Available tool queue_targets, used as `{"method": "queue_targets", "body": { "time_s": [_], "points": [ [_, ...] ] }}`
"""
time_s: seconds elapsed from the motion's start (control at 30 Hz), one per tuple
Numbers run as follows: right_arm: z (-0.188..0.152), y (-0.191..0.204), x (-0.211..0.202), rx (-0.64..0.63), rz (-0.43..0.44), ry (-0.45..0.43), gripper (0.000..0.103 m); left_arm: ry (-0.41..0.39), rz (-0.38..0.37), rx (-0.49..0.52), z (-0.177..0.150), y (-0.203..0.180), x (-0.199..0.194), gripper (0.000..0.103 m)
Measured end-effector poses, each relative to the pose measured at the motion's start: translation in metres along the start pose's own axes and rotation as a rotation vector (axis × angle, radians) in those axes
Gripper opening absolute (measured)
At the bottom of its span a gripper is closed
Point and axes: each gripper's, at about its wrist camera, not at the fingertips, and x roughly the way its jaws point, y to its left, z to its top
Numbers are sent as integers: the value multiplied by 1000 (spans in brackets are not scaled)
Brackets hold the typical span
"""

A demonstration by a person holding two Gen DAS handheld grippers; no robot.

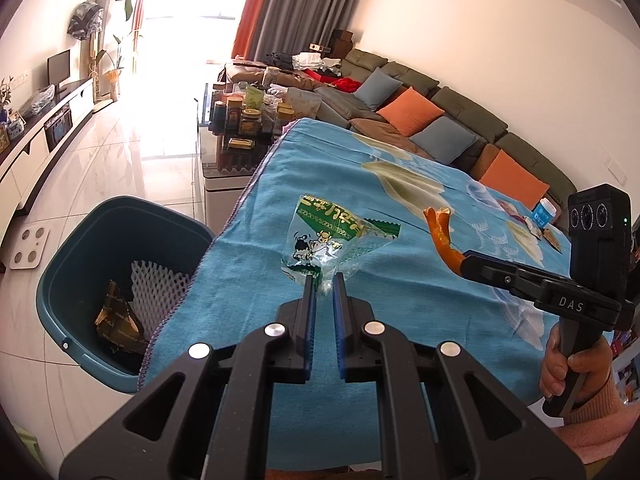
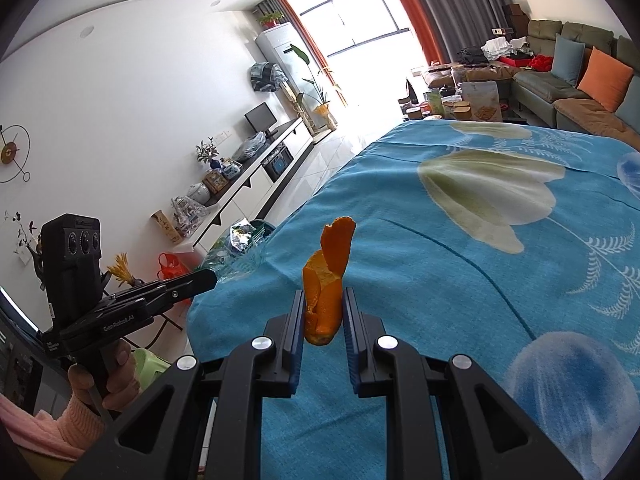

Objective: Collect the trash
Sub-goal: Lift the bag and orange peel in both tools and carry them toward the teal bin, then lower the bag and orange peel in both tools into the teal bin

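Observation:
My left gripper (image 1: 324,280) is shut on a clear plastic wrapper (image 1: 332,240) with green print and a cartoon cow, held just above the blue floral cloth (image 1: 360,184). My right gripper (image 2: 323,300) is shut on a curled orange peel (image 2: 326,280), lifted over the same cloth (image 2: 480,280). In the left wrist view the right gripper (image 1: 466,264) shows at the right with the orange peel (image 1: 442,236) sticking out of it. In the right wrist view the left gripper (image 2: 210,278) shows at the left edge with the wrapper (image 2: 240,254) at its tip.
A teal bin (image 1: 80,264) stands on the floor left of the table, with white foam netting (image 1: 154,292) and a dark wrapper (image 1: 116,324) inside. More small packets (image 1: 536,222) and a blue-capped bottle (image 1: 544,210) lie at the cloth's far right. A sofa (image 1: 440,120) runs behind.

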Motion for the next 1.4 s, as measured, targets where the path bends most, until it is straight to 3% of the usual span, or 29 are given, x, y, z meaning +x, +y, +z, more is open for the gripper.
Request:
{"method": "queue_targets", "body": {
  "time_s": [1.4],
  "points": [
    [9, 39, 30, -84, 73, 56, 17, -57, 83, -77, -5, 47, -31, 9]
  ]
}}
